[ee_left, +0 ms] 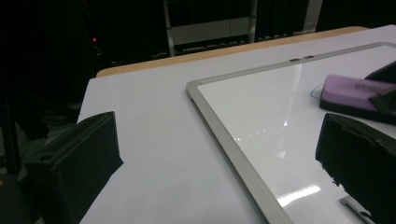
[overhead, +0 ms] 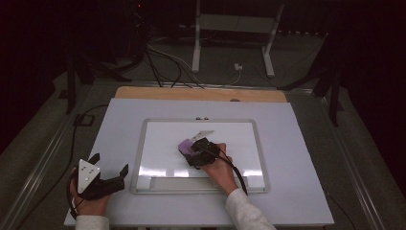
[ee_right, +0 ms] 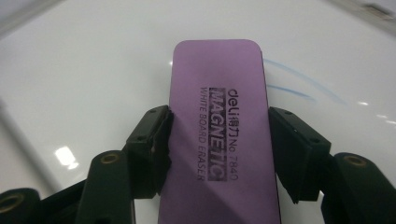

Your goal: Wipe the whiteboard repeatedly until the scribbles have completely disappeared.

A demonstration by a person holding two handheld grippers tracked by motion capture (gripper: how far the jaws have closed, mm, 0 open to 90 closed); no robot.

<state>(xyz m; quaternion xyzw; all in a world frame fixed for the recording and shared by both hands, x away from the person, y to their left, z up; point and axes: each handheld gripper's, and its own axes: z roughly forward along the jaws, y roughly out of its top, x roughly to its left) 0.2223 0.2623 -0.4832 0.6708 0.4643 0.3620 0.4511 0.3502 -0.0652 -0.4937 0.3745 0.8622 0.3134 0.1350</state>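
Right claw (ee_right: 217, 140) clamps the purple eraser (ee_right: 219, 121) on the whiteboard (overhead: 239, 139); left claw (overhead: 110, 172) apparently gapes empty.

Right gripper (overhead: 191, 149) clamped, left gripper (overhead: 111, 168) jaws spread wide

Whiteboard (overhead: 249, 132): open white surface to the right of and behind the eraser (overhead: 187, 146), which lies flat under the right gripper (overhead: 194, 152); raised metal frame rims all sides. Table (overhead: 297, 158): bare margins left, right and behind the board. Left gripper (overhead: 111, 175): parked at the front left corner, well apart from the board.
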